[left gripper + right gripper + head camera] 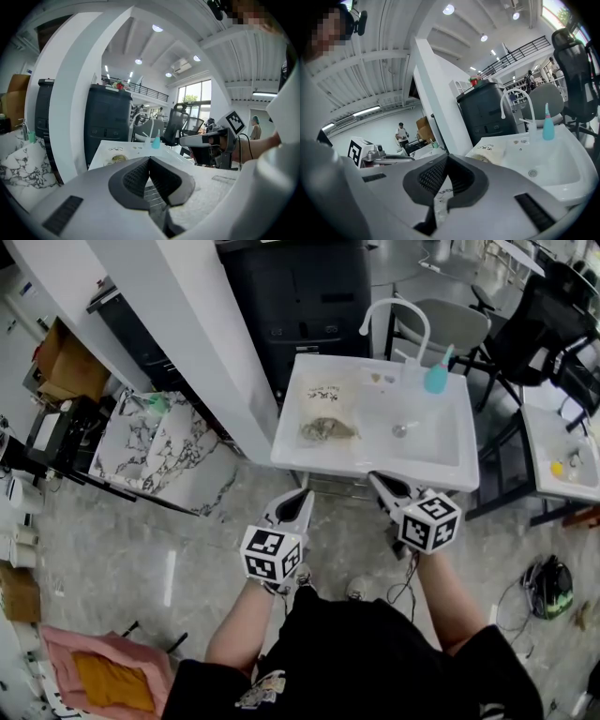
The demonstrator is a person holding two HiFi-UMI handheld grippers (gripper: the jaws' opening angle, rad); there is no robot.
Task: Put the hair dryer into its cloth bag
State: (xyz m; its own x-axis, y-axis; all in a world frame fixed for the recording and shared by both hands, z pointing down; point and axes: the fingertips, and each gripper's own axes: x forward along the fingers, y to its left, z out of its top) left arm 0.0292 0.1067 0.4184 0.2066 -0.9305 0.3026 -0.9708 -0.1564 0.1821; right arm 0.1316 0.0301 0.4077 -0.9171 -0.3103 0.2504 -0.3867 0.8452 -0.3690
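Observation:
A white sink counter [309,460] stands in front of me. On its left part lies a pale cloth bag [323,390] with dark print, and nearer to me an olive-brown lump [328,429] too small to make out. My left gripper [302,498] hovers just short of the counter's front edge, jaws shut and empty. My right gripper [377,479] is beside it at the edge, also shut on nothing. The left gripper view shows its closed jaws [149,159] pointing at the bag [115,149]. The right gripper view shows closed jaws [446,158] with the bag [490,149] beyond.
A white faucet [394,310] and a teal bottle [436,379] stand at the basin's back. A white pillar [187,324] and a marble-patterned unit [159,442] are to the left. A black cabinet [300,296] is behind. Another white table [562,460] and a helmet [548,587] are to the right.

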